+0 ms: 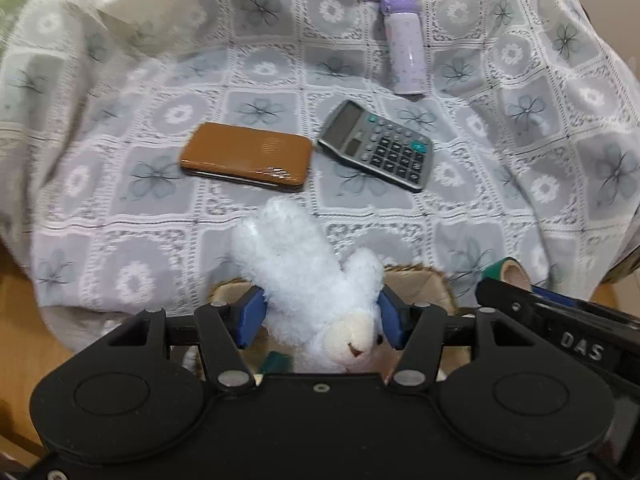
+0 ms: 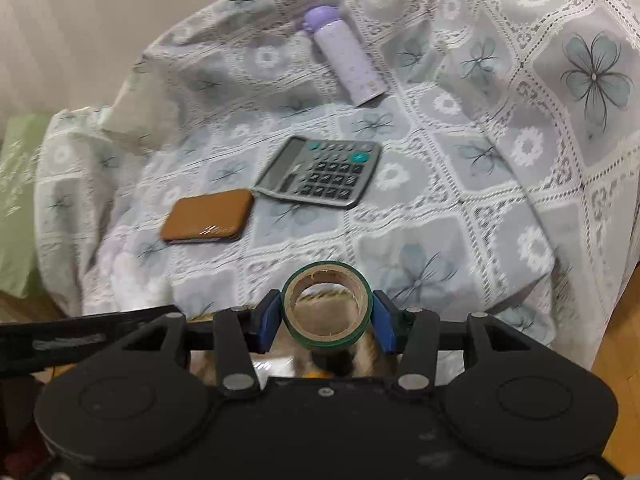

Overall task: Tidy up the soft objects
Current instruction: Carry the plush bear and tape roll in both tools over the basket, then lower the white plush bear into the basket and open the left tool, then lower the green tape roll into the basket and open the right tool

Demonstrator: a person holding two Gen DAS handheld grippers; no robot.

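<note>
At the bottom centre of the left view, the left gripper clamps the white plush lamb directly above the woven basket. The right gripper, closed on the green tape roll, hangs just beside, so the drop is probably straight down.

Backdrop: white lace cloth with grey floral squares, draped over rumpled furniture. Plain beige wall upper left. Green patterned fabric at cloth's left edge. Wooden floor lower right.
</note>
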